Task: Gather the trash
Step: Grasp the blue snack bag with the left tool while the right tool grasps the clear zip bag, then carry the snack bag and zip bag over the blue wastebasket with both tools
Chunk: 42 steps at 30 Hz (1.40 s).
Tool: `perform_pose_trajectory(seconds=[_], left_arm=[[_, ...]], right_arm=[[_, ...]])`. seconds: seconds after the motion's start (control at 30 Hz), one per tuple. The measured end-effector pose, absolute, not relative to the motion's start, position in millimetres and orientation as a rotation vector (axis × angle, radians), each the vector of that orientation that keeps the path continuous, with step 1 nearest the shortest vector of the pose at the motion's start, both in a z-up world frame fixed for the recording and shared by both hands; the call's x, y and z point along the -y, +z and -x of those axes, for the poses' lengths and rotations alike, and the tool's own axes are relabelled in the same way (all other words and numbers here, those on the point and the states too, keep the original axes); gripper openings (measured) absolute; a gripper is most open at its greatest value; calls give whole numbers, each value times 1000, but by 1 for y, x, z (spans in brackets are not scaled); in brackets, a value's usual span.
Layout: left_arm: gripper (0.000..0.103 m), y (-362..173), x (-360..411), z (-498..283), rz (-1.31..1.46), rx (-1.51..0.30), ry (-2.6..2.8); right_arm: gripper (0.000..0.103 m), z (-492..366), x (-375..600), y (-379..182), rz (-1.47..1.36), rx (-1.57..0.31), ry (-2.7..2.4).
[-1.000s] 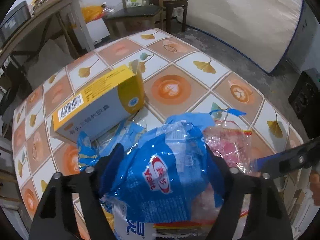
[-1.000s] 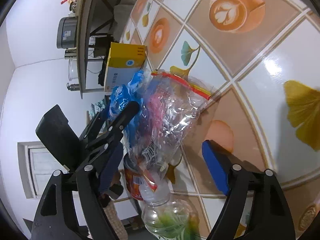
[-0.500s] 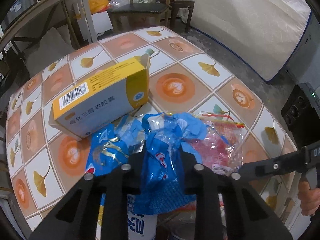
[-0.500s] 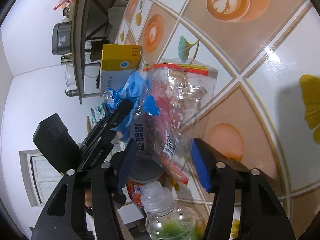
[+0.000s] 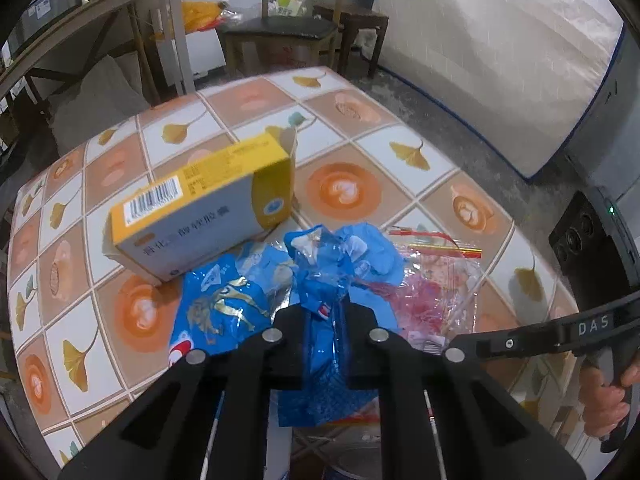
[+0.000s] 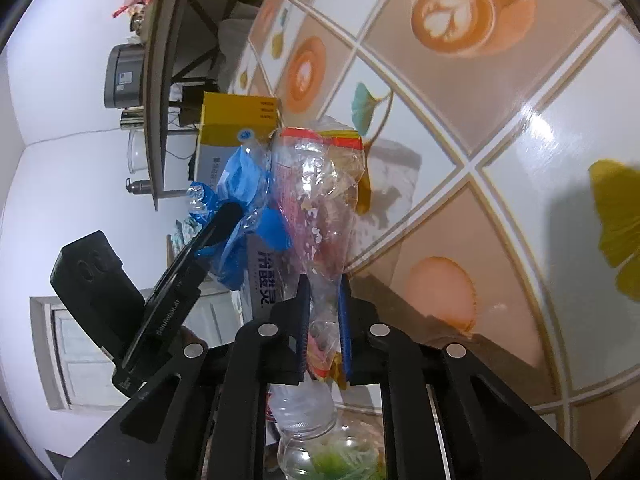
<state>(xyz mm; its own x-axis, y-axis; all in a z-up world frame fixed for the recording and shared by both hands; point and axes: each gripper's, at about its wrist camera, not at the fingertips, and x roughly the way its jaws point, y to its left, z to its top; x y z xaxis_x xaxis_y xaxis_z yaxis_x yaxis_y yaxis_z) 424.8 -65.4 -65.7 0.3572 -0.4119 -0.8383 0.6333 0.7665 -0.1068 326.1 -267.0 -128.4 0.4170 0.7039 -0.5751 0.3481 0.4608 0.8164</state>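
Observation:
My left gripper (image 5: 322, 320) is shut on a crumpled blue plastic wrapper (image 5: 332, 276), held above the tiled table (image 5: 344, 188). A second blue wrapper (image 5: 220, 308) lies just left of it. My right gripper (image 6: 324, 320) is shut on a clear zip bag with a red strip (image 6: 320, 200); the same bag shows at the right in the left wrist view (image 5: 436, 280). A yellow and grey carton (image 5: 200, 212) lies behind the wrappers, also in the right wrist view (image 6: 236, 124). The left gripper appears in the right wrist view (image 6: 224, 220), pinching the blue wrapper (image 6: 244, 184).
A clear bottle with green contents (image 6: 320, 440) sits below the right gripper. A wooden chair (image 5: 288, 36), a side table (image 5: 120, 12) and a white mattress (image 5: 500, 48) stand beyond the table's far edge. A black device (image 5: 588, 248) is at right.
Both grippers have closed: the left on the blue wrapper, the right on the clear zip bag. Both have pulled up and back from the table, with the trash bunched between the fingers.

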Motion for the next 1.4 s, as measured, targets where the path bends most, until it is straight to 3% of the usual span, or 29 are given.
perform_pose_trajectory(seconds=[0.97, 1.4], left_arm=[[8, 42, 93, -347, -181, -810, -753], [8, 50, 181, -285, -244, -830, -923]], right_arm=[[8, -237, 325, -73, -1156, -884, 302], [8, -157, 364, -83, -1243, -687, 211]])
